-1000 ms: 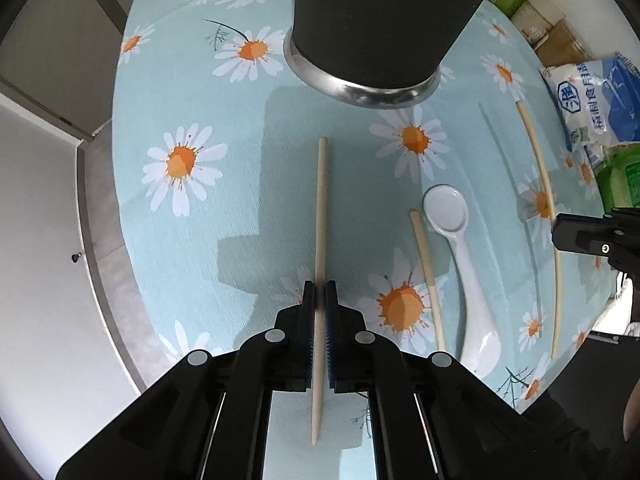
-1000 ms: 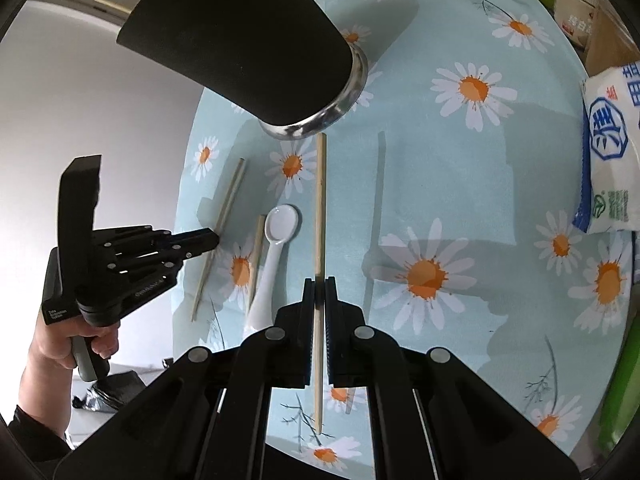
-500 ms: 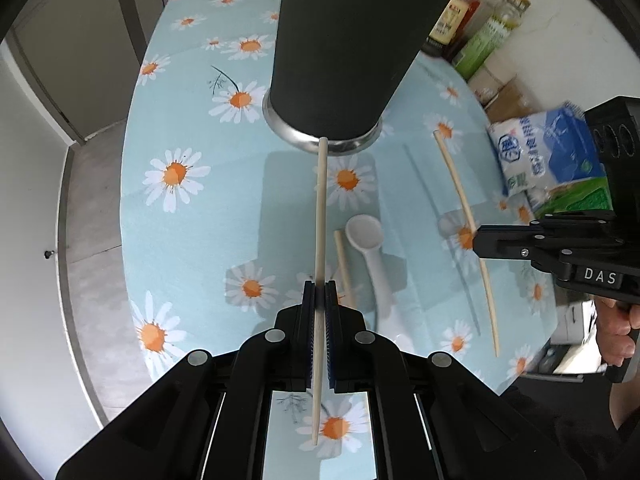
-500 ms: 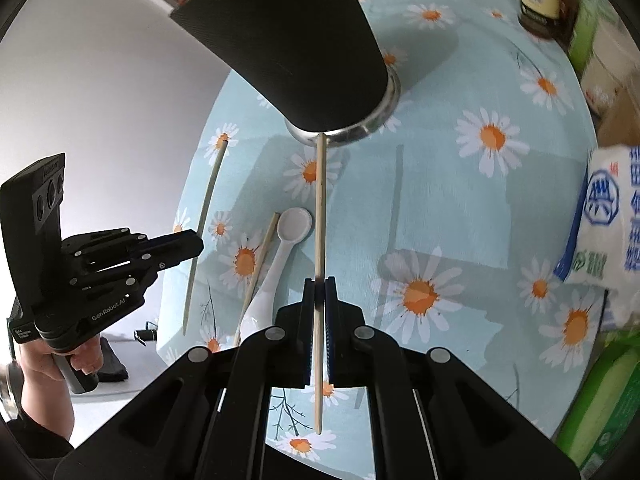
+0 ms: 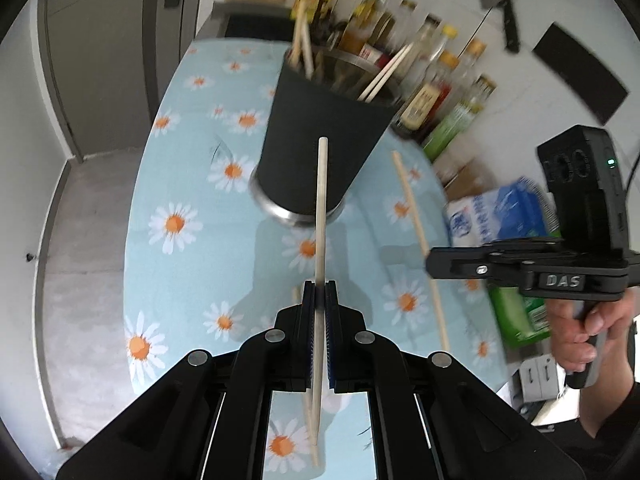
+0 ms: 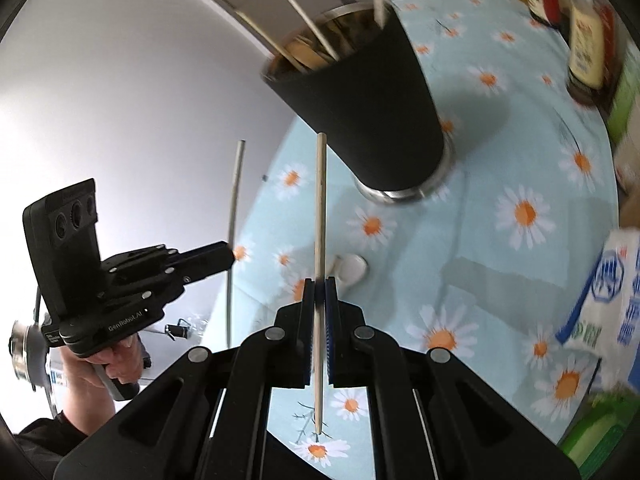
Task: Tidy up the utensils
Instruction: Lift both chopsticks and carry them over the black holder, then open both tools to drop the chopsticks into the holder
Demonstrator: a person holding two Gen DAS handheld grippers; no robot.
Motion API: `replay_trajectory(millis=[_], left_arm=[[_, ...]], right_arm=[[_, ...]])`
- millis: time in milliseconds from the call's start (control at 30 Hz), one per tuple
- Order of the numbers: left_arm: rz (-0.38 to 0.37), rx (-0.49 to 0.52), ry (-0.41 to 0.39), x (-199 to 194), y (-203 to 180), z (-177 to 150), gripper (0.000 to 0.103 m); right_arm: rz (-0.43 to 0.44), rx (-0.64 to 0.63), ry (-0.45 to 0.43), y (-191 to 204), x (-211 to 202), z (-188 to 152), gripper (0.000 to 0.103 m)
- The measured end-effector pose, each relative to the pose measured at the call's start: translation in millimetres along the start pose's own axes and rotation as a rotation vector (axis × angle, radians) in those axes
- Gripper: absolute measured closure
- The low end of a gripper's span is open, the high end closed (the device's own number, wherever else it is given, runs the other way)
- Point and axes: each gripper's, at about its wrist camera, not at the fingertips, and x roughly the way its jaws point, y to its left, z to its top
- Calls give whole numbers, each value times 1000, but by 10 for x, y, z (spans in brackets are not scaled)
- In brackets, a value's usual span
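Observation:
My left gripper [image 5: 319,294] is shut on a wooden chopstick [image 5: 321,216], lifted off the table and pointing at the black utensil cup [image 5: 320,136], which holds several chopsticks. My right gripper [image 6: 319,290] is shut on another chopstick [image 6: 320,208], also raised, its tip beside the cup [image 6: 360,100]. Each gripper shows in the other's view: the right one [image 5: 432,266] with its chopstick [image 5: 418,240], the left one [image 6: 230,254] with its chopstick [image 6: 234,216]. A white spoon [image 6: 352,266] lies on the table, and another chopstick [image 5: 307,408] lies under my left gripper.
The round table has a blue daisy cloth [image 5: 192,248]. Sauce bottles [image 5: 432,92] stand behind the cup. A blue and white bag [image 6: 608,292] and a green packet [image 5: 516,312] lie at the right edge. The table edge drops to grey floor [image 5: 88,216] on the left.
Both grippers have risen from the table, each with its chopstick, and tilted up toward the cup's rim. The cup's open top has come into view.

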Motion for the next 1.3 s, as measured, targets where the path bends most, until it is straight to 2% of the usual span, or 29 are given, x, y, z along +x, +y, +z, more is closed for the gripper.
replay_trajectory(millis=[167, 233, 367, 700, 867, 1000, 1067, 1133, 1200, 1300], left_arm=[[-26, -3, -100, -130, -98, 131, 99], [-14, 0, -127, -151, -124, 185, 99], [-35, -24, -193, -193, -113, 374, 99], [-91, 23, -366, -293, -247, 867, 99], [-131, 18, -462, -336, -235, 1112, 99], [-139, 21, -543, -393, -256, 1231, 99], [-140, 20, -574, -399, -249, 1294, 99], [-102, 41, -608, -415, -280, 1330, 99], [-94, 56, -643, -429, -281, 1363, 99], [-88, 56, -678, -419, -286, 1415, 99]], right_arm=[[31, -56, -95, 112, -149, 157, 97], [47, -74, -143, 136, -216, 219, 97], [37, -98, -238, 184, -305, 362, 97], [102, -88, -441, 145, -646, 783, 97], [134, -32, -524, 26, -772, 975, 97], [113, -21, -583, -29, -876, 1073, 97], [98, -40, -650, -6, -973, 1097, 97], [61, -83, -716, 58, -1039, 1074, 97], [33, -101, -754, 97, -1061, 1077, 97], [46, -113, -787, 113, -1063, 1098, 97]])
